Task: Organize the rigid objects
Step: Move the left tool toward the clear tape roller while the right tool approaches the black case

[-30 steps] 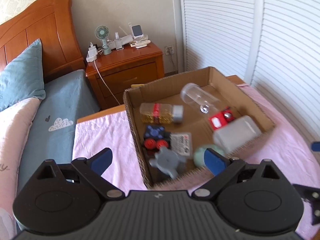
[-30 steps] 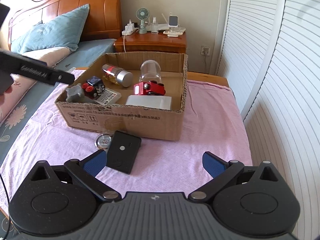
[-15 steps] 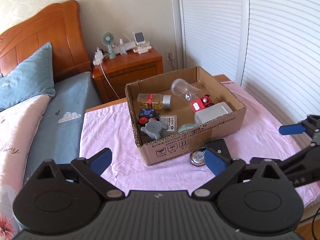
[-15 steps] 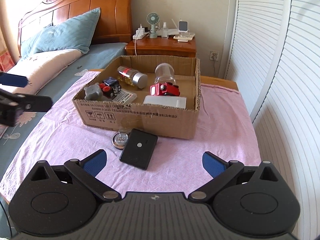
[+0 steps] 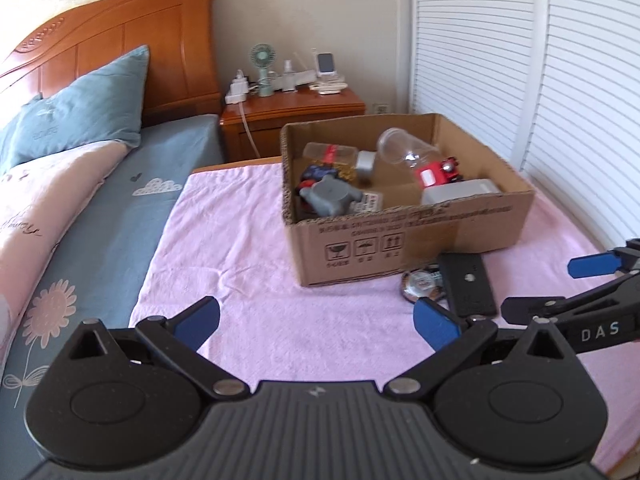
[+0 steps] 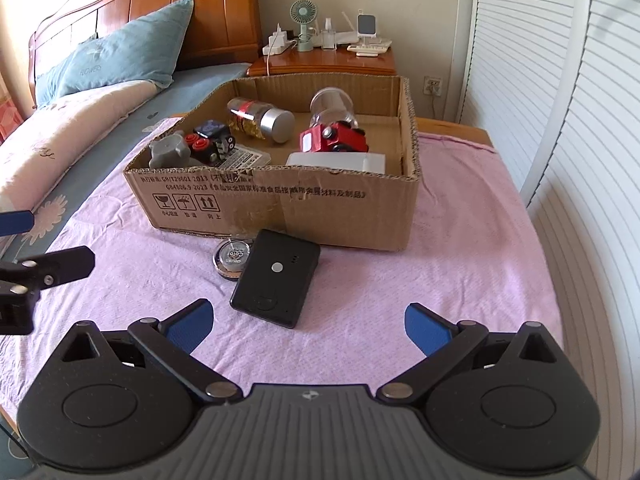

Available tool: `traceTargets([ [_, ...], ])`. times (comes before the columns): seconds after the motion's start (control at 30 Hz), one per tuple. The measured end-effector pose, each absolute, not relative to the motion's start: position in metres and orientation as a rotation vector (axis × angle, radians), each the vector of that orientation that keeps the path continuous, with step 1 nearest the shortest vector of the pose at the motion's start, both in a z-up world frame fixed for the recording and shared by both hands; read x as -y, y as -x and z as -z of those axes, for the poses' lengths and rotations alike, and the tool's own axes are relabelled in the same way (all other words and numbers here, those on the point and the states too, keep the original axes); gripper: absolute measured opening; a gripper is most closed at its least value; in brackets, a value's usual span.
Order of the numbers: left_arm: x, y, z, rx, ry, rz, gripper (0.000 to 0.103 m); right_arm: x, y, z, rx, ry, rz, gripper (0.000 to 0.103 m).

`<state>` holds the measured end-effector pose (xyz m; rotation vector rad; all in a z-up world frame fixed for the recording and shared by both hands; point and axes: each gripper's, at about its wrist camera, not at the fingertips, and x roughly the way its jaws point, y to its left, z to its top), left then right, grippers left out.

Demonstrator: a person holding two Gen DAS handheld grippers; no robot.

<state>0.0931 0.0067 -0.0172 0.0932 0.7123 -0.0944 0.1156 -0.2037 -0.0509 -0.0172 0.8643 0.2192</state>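
Left wrist view: the left gripper (image 5: 316, 318) stands spread wide with nothing between its blue pads, poised over bare pink cloth (image 5: 248, 264). The cardboard box (image 5: 420, 228) sits ahead and to the right, already loaded with a capped jar (image 5: 340, 157), a clear bottle (image 5: 404, 148), a red toy car (image 5: 438, 172), a grey knob-shaped piece (image 5: 330, 196) and a white case (image 5: 460, 192). Two items lie outside, against the box's near wall: a round tin (image 5: 420, 286) and a black flat device (image 5: 468, 284), the device partly over the tin. The right gripper's fingers (image 5: 592, 266) enter from the right edge, near the device.

Right wrist view: the right gripper (image 6: 306, 326) is likewise released and empty, pointing down at the black flat device (image 6: 276, 278), which lies just ahead of the pads. The round tin (image 6: 233, 258) peeks from under the device's far left corner, touching the box (image 6: 280, 208).

Judgement: the step in hand is collection of the last loose items (two remain). The right gripper appears best placed; the next move calls for lowering to straddle the device's narrow sides, clamping, lifting clear of the tin, then carrying it over the box rim.
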Motion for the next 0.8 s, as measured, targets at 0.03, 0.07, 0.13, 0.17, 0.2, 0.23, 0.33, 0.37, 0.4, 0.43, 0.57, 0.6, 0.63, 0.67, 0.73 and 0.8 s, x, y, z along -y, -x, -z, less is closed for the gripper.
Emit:
traceTargets([
  [0.03,-0.007,-0.094,0.02,-0.713,-0.088,0.091,0.102,0.202,-0.118,0.053,-0.865,0.016,-0.218,0.103],
  [0.07,-0.009,-0.094,0.023,-0.718,-0.079,0.09,0.102,0.2,-0.121,0.055,-0.867,0.012,-0.218,0.103],
  [0.13,-0.011,-0.096,0.028,-0.726,-0.069,0.097,0.102,0.196,-0.127,0.059,-0.876,0.005,-0.217,0.103],
  [0.17,-0.013,-0.096,0.031,-0.73,-0.065,0.098,0.102,0.194,-0.13,0.061,-0.878,0.002,-0.215,0.103],
  [0.2,-0.015,-0.097,0.032,-0.733,-0.061,0.099,0.102,0.192,-0.133,0.063,-0.881,0.0,-0.212,0.103],
  [0.23,-0.017,-0.097,0.033,-0.737,-0.052,0.095,0.102,0.19,-0.137,0.066,-0.885,0.001,-0.208,0.103],
  [0.33,-0.023,-0.1,0.037,-0.749,-0.017,0.088,0.102,0.183,-0.147,0.072,-0.896,-0.002,-0.194,0.103],
  [0.37,-0.025,-0.101,0.037,-0.751,-0.009,0.092,0.102,0.181,-0.151,0.074,-0.9,-0.005,-0.189,0.103],
  [0.4,-0.027,-0.102,0.039,-0.755,-0.003,0.084,0.102,0.179,-0.154,0.076,-0.903,-0.008,-0.184,0.103],
  [0.43,-0.029,-0.102,0.04,-0.758,0.002,0.071,0.102,0.177,-0.157,0.079,-0.908,-0.011,-0.177,0.103],
  [0.57,-0.035,-0.105,0.045,-0.772,0.021,0.064,0.102,0.171,-0.168,0.088,-0.92,-0.019,-0.143,0.103],
  [0.6,-0.035,-0.105,0.045,-0.774,0.022,0.063,0.102,0.17,-0.169,0.09,-0.917,-0.021,-0.135,0.103],
  [0.63,-0.036,-0.106,0.047,-0.778,0.02,0.06,0.102,0.17,-0.171,0.091,-0.916,-0.026,-0.124,0.103],
  [0.67,-0.036,-0.106,0.047,-0.779,0.018,0.057,0.102,0.17,-0.173,0.092,-0.913,-0.034,-0.114,0.103],
  [0.73,-0.036,-0.107,0.048,-0.781,0.017,0.057,0.102,0.171,-0.175,0.093,-0.904,-0.058,-0.107,0.103],
  [0.8,-0.035,-0.108,0.049,-0.786,0.026,0.066,0.102,0.173,-0.177,0.094,-0.903,-0.066,-0.096,0.103],
])
